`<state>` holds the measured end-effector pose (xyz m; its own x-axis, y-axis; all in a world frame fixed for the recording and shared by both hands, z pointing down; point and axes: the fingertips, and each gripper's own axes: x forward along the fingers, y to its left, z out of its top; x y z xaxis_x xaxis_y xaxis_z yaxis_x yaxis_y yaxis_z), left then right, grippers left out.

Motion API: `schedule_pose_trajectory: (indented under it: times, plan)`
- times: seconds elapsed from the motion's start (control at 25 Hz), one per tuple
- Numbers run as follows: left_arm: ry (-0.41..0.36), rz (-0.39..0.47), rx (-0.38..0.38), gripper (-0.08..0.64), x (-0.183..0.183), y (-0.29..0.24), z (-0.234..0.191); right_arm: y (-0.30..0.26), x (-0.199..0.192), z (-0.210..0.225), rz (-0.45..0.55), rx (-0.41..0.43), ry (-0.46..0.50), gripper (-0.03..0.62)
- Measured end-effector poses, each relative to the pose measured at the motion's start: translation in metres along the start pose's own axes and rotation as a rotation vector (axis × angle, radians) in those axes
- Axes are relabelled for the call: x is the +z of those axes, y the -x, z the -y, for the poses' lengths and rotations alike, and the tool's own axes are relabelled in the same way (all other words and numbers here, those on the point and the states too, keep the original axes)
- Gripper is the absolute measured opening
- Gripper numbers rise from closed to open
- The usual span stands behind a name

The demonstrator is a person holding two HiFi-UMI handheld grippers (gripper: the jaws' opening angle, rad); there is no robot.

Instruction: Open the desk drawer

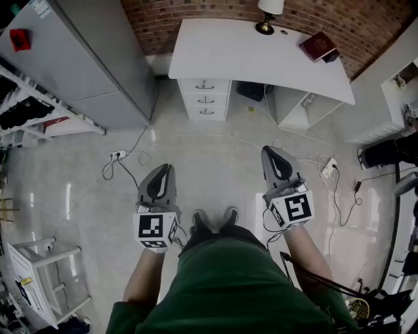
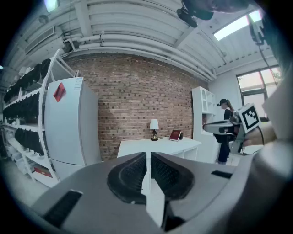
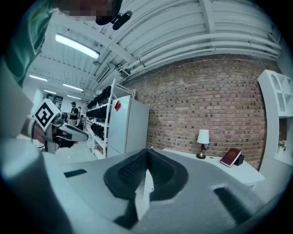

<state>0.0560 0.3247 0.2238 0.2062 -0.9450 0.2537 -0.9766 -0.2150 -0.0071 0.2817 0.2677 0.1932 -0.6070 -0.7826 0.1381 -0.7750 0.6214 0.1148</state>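
Observation:
A white desk (image 1: 255, 55) stands against the brick wall at the far end of the room. Its stack of three drawers (image 1: 205, 98) sits under the left end, all closed, each with a small metal handle. My left gripper (image 1: 168, 167) and right gripper (image 1: 269, 150) are held over the floor, well short of the desk, both pointing toward it. Both are shut with nothing between the pads. The left gripper view shows its jaws (image 2: 147, 157) together and the desk (image 2: 158, 145) beyond. In the right gripper view the jaws (image 3: 147, 153) are also together.
A lamp (image 1: 268, 13) and a red book (image 1: 317, 45) are on the desk. A grey fridge (image 1: 98, 59) and shelving rack (image 1: 32, 104) stand at left. A power strip (image 1: 117, 155) and cables lie on the floor. A white cart (image 1: 46, 277) is near left.

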Motion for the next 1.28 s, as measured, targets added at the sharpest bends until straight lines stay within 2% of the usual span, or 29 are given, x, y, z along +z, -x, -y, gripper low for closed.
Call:
schedule_pose_trajectory:
  times: [0.24,0.48,0.68,0.88,1.0,1.12,1.28]
  plan:
    - [0.016,-0.018,-0.001,0.025,-0.023,0.012,-0.016,0.001,-0.008,-0.022,-0.013,-0.008,0.028,0.0]
    - [0.005,-0.006,-0.021,0.026,-0.019,0.018,-0.013,0.01,-0.009,-0.028,-0.015,-0.018,0.039,0.0]
    - [-0.007,-0.001,-0.006,0.026,-0.013,0.016,-0.012,0.013,-0.008,-0.023,-0.004,-0.013,0.058,0.002]
    - [0.003,-0.004,0.022,0.025,-0.009,0.01,0.001,0.012,-0.006,-0.007,0.013,0.027,0.09,0.002]
    - [0.003,0.004,0.051,0.026,-0.008,0.01,0.006,0.003,-0.014,-0.001,0.008,0.06,0.073,0.002]
    - [-0.01,0.008,0.086,0.026,-0.009,0.012,0.006,-0.008,-0.025,-0.004,-0.007,0.104,0.042,0.001]
    - [-0.01,-0.002,0.11,0.025,-0.012,0.007,-0.004,-0.023,-0.032,-0.008,-0.024,0.127,0.07,0.001]
